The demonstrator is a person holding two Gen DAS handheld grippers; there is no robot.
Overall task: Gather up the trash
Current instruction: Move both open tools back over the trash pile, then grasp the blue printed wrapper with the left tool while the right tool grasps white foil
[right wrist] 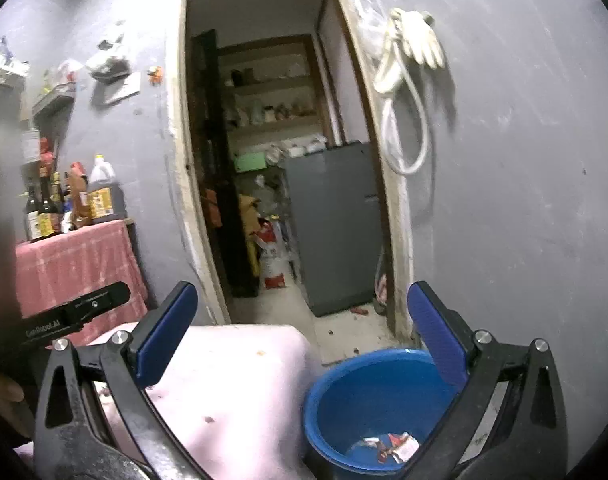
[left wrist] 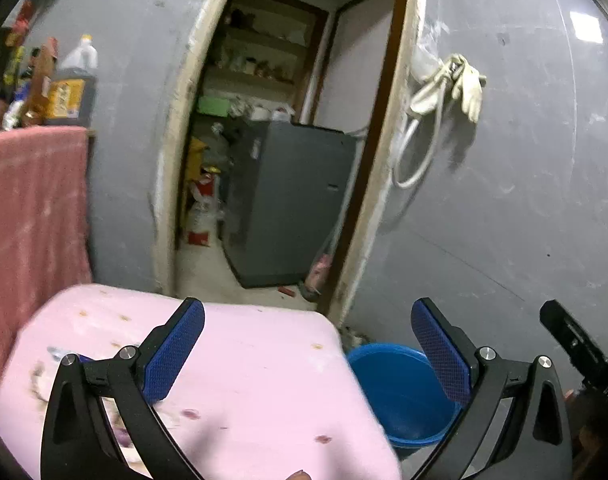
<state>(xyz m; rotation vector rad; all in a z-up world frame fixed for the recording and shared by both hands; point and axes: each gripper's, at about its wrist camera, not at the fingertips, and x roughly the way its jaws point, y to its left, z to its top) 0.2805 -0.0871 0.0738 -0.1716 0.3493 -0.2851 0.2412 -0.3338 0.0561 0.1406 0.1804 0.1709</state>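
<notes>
Left gripper (left wrist: pixel 308 344): mine; one, jaws spread wide, nothing between the two blue pads, held above the pink table.
Right gripper (right wrist: pixel 304 330): mine; one, jaws spread wide, nothing pinched; it hangs over the table's right edge and the bucket.
Blue bucket (right wrist: pixel 344 392): one, on the floor just beside the table's right edge, below the doorway's right jamb; also seen in the left wrist view (left wrist: pixel 388 384).
Trash (right wrist: pixel 394 446): a small heap of red-and-white wrappers lying in the bottom of the bucket; I cannot count the pieces.
Pink table (left wrist: pixel 263 380): one, its top spotted with small dark and orange marks; a blurred scrap lies near its left edge, what it is I cannot tell.
Pink cloth (right wrist: pixel 75 264): one, draped over the front of a side shelf left of the doorway.
Bottles (right wrist: pixel 63 204): a crowded cluster on top of that shelf, including one large jug of dark liquid (right wrist: pixel 103 192) with a yellow label; the rest too tightly packed to count.
Doorway (right wrist: pixel 279 140): one, open onto a storeroom.
Grey cabinet (right wrist: pixel 336 224): one, standing on the storeroom floor at the right.
Gloves (right wrist: pixel 418 40): pale, hung on the wall right of the doorway; number unclear.
White hose (right wrist: pixel 408 148): one loop, hanging under the gloves.
</notes>
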